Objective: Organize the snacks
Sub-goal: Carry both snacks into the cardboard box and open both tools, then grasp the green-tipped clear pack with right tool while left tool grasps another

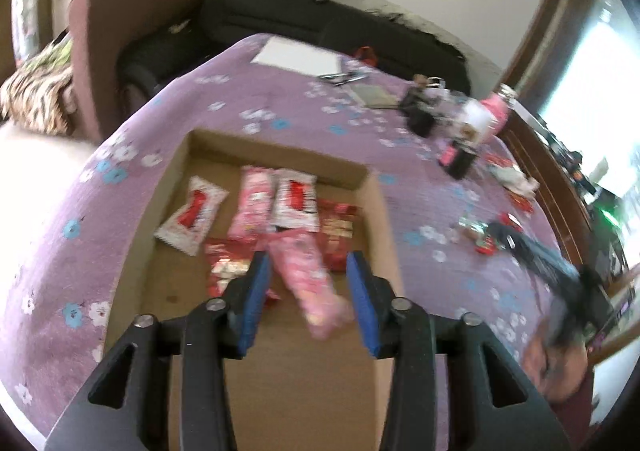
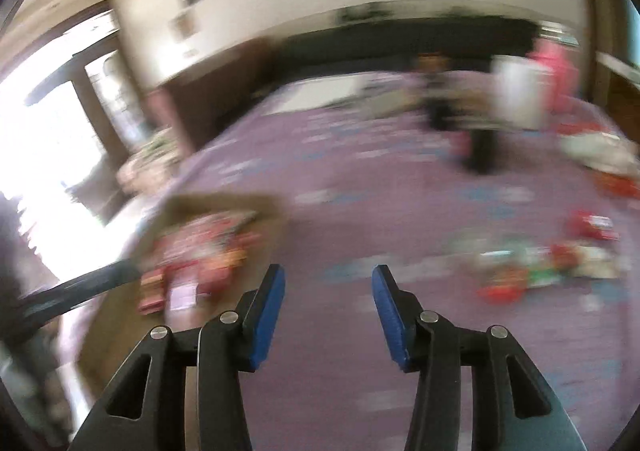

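- Between the parted, empty jaws of the left gripper (image 1: 308, 275), a blurred pink snack packet (image 1: 310, 279) lay in the cardboard box (image 1: 380, 219), long axis running near-to-far.
- Right gripper (image 2: 328, 291) gaped, holding nothing, over the purple cloth (image 2: 360, 211).

The cardboard box (image 1: 372, 211) is sitting on the bedspread (image 1: 280, 107) right under my left gripper (image 1: 307, 283). Inside it, packets are lying in a row along the far wall, with one packet (image 1: 308, 275) lying nearer me, between my fingers. Right of the box, loose snacks (image 1: 480, 235) are lying on the bedspread. Beyond the box, a sheet of paper (image 1: 298, 55) is resting near the far edge.
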A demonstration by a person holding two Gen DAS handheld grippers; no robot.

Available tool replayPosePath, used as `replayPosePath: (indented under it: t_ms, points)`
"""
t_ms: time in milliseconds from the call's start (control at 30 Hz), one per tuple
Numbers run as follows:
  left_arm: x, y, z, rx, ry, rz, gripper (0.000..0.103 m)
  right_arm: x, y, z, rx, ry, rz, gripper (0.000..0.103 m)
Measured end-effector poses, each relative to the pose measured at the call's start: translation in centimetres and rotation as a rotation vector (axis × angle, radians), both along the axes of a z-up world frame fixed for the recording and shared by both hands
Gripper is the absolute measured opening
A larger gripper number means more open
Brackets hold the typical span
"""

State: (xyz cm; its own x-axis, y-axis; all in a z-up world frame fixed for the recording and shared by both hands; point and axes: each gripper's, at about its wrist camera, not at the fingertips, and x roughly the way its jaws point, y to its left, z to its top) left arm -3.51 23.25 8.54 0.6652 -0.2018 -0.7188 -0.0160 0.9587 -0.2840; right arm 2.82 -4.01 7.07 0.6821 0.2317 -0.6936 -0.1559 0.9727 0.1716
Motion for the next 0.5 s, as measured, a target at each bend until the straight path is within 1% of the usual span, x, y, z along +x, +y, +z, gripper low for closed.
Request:
replayPosePath:
  t_ms: [33,100,200,233,267,300,333,367,400,467,500]
  points:
    - [-0.2,-0.5,0.2,0.002,-0.012,-0.011,0.053,1.0,-1.4,-0.4,-0.029,0.001,-0.043,0.048]
    - [-0.7,-2.0,0.8,0.010,-0.031,-0.048,0.054,3.3,-4.5,-1.5,-0.065,0.034,-0.126,0.048]
    - [-0.8,-4.0,1.1,0.021,-0.031,-0.099,0.054,5.8,-6.5,-3.2,-0.046,0.090,-0.153,0.047]
    - [-0.9,-4.7,1.2,0.029,-0.031,-0.116,0.054,6.5,-6.7,-3.8,-0.041,0.106,-0.153,0.046]
    - [-0.9,-5.4,1.3,0.040,-0.031,-0.129,0.053,6.8,-6.6,-4.0,-0.043,0.095,-0.147,0.041]
    - [-0.9,-5.9,1.3,0.050,-0.031,-0.140,0.053,6.9,-6.5,-4.2,-0.043,0.105,-0.139,0.035]
    - [-1.0,-6.3,1.4,0.057,-0.033,-0.147,0.053,7.1,-6.4,-4.6,-0.016,0.147,-0.121,0.019]
    - [-1.0,-6.7,1.4,0.063,-0.036,-0.154,0.053,6.9,-6.2,-5.0,0.009,0.172,-0.102,0.020]
    - [-1.0,-7.0,1.5,0.071,-0.040,-0.163,0.053,6.3,-5.8,-5.4,0.015,0.186,-0.076,0.020]
    - [-1.1,-7.6,1.5,0.076,-0.045,-0.175,0.053,4.9,-5.5,-5.3,0.021,0.189,-0.033,0.020]
    - [-1.1,-7.9,1.4,0.075,-0.044,-0.182,0.053,4.1,-5.3,-5.2,0.043,0.209,-0.006,0.020]
